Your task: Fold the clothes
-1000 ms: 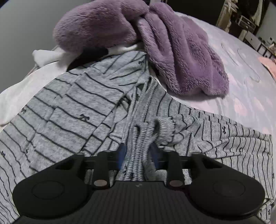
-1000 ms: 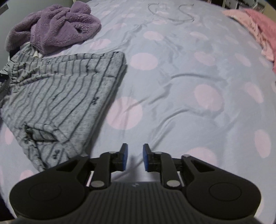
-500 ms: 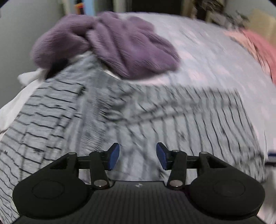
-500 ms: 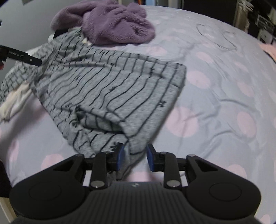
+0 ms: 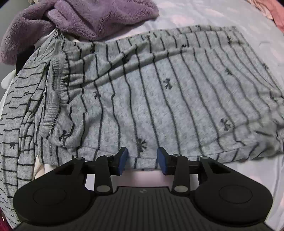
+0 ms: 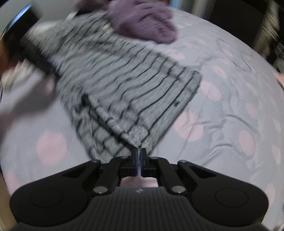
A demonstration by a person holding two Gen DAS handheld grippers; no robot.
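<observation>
A grey striped garment [image 5: 159,99], printed with small black bows, lies folded on a bed sheet [image 6: 230,110] that is pale lilac with pink dots. Its gathered waistband [image 5: 58,83] sits at the left in the left wrist view, and its lower hem runs along the near edge, just ahead of the camera. In the right wrist view, which is blurred, the same garment stretches away up and to the left, with one corner drawn toward the camera.

The right gripper [image 6: 139,156] is closed tight on that corner of the garment, and the cloth rises in a small peak out of the pinch. The left gripper [image 5: 142,160] stands over the near hem with its blue pads [image 5: 123,160] apart. Its jaws have just been closing, and the hem edge lies between them, but the pads do not press on it.

A second piece of grey striped cloth [image 5: 19,113] lies crumpled at the left of the folded garment. Beyond the waistband rests a fluffy purple garment [image 5: 83,17], partly over the striped cloth. A pink cloth [image 5: 273,10] shows at the far right corner of the bed.
</observation>
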